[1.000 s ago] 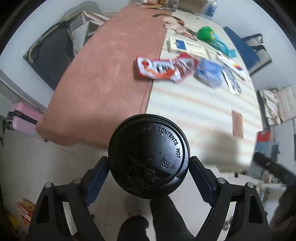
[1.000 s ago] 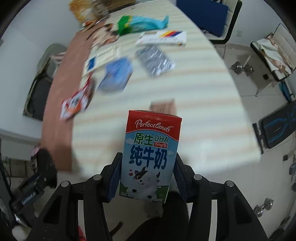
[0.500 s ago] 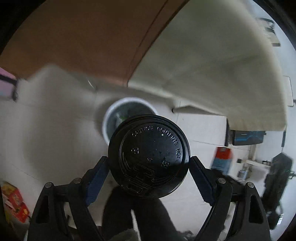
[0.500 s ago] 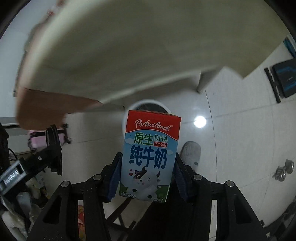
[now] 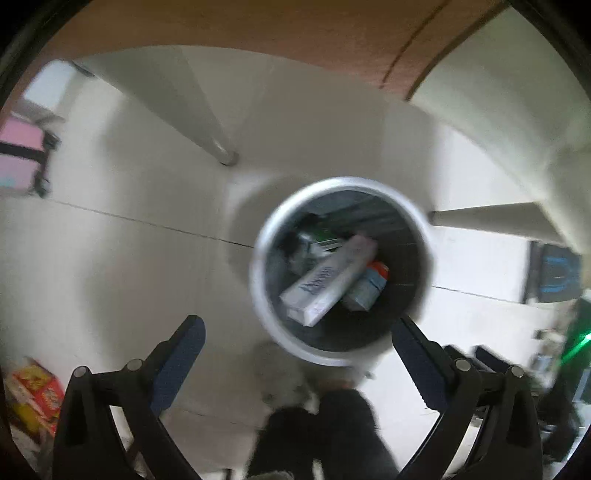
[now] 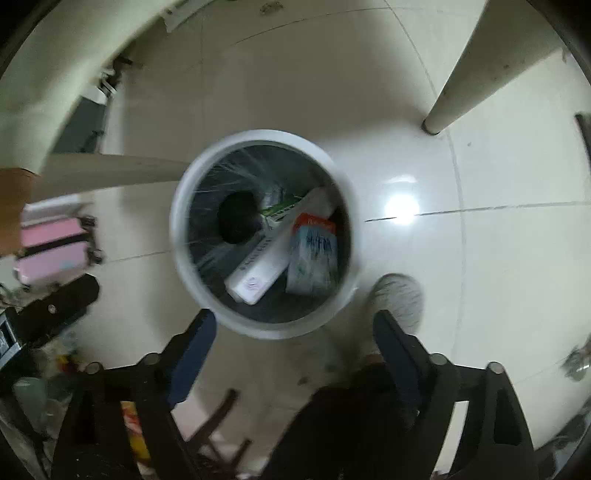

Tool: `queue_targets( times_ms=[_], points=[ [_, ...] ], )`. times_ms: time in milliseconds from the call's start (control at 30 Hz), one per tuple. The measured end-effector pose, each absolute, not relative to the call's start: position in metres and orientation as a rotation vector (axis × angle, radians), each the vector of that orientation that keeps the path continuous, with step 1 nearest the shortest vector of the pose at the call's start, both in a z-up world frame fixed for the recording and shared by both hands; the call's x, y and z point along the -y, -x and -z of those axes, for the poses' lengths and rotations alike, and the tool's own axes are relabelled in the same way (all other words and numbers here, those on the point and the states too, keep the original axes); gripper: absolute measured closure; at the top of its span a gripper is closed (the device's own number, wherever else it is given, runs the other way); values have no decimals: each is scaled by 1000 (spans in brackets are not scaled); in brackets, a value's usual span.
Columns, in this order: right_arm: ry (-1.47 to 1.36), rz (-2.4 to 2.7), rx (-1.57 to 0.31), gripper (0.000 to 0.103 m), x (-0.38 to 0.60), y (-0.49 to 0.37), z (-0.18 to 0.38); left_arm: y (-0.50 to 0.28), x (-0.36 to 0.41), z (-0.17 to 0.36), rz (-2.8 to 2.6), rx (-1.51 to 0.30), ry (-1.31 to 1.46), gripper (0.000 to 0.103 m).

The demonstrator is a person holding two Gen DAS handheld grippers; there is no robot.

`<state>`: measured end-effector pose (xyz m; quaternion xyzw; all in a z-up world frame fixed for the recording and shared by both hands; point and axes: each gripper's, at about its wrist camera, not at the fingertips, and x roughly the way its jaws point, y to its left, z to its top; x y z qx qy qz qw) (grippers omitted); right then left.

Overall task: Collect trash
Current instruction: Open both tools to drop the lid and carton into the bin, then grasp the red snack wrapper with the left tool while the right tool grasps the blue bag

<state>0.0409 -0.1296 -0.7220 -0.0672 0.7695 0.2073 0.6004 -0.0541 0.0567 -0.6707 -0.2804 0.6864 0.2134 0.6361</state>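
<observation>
A: So — left gripper (image 5: pixel 297 341): jaws spreading wide, blue pads far apart, nothing between them. Pointing straight down over the round white-rimmed trash bin with a dark liner (image 5: pixel 258 291).

B: Same on the right gripper (image 6: pixel 293 334): jaws opening, no grip on anything. Hanging just above the near rim of that bin (image 6: pixel 177 236).

A: And the trash?

B: Down inside the bin. Red-topped blue-and-white milk carton (image 6: pixel 314 254) lying against the right inner wall, blurred. Beside it, touching, a long white cardboard box with printed lettering (image 6: pixel 264 264), slanted across the middle. Round black cup lid (image 6: pixel 238 218) showing at the left side of the bin in the right wrist view.

A: From the left wrist view: same white box (image 5: pixel 325 280) diagonal, carton (image 5: pixel 369 286) tucked under its right edge. Green-and-white packet (image 5: pixel 323 240) behind them, partly covered. Black lid hard to pick out there against the dark liner.

B: Further out?

A: Glossy pale floor tiles (image 5: pixel 110 266) around the bin, cream table leg (image 5: pixel 207 122) well apart from it, brown tabletop edge (image 5: pixel 258 33) overhead. Pink suitcase (image 5: pixel 20 155) at far left.

B: Grey shoe (image 6: pixel 400 295) just beside the bin's rim, dark trouser leg (image 6: pixel 343 424) below it.
</observation>
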Motion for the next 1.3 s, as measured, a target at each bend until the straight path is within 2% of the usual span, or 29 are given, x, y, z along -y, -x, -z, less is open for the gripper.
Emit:
queue_targets(
  times_ms=[67, 133, 300, 733, 933, 1300],
  points=[
    [214, -464, -1761, 9, 125, -40, 719, 62, -58, 669, -502, -1578, 610, 0],
    [274, -443, -1734, 1, 126, -40, 712, 68, -57, 665, -512, -1585, 608, 0],
    [381, -387, -1683, 1, 127, -41, 693, 71, -50, 644, -522, -1597, 564, 0],
    [402, -382, -1616, 1, 129, -26, 626, 90, -37, 584, -511, -1555, 553, 0],
    [380, -398, -1584, 1, 133, -16, 567, 100, -32, 534, -500, -1524, 564, 0],
    [325, -427, -1543, 1, 147, 8, 420, 122, -24, 403, -473, -1437, 556, 0]
  ],
)
